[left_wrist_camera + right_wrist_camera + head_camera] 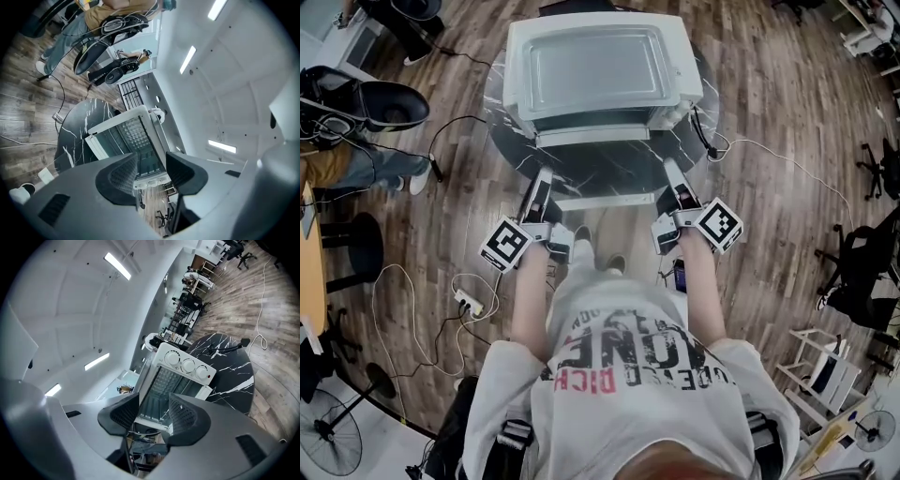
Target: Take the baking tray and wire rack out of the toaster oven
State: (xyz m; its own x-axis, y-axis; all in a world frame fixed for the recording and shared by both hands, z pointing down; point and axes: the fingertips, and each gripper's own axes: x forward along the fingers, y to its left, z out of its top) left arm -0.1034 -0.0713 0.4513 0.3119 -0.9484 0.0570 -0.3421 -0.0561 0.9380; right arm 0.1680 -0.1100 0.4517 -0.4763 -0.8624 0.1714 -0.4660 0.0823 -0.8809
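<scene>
Evidently the reach has barely begun. The left tool holds its jaws wide apart with nothing between the pads. Ahead of it and slightly to its right sits the white toaster oven on the round black marble desk.

The oven's door appears folded down toward the person, so its front edge lies between the two tools. They flank it, probably so that each can come in at one side of the opening.

Through that opening a wire rack shows as a grid inside the cavity, straight ahead of both tools. The baking tray is presumably in there too, but I cannot tell it apart from the rack.

The right tool is likewise spread open and empty, level with its partner, with the oven's three knobs ahead of it. Neither the rack nor the tray is touched yet.
</scene>
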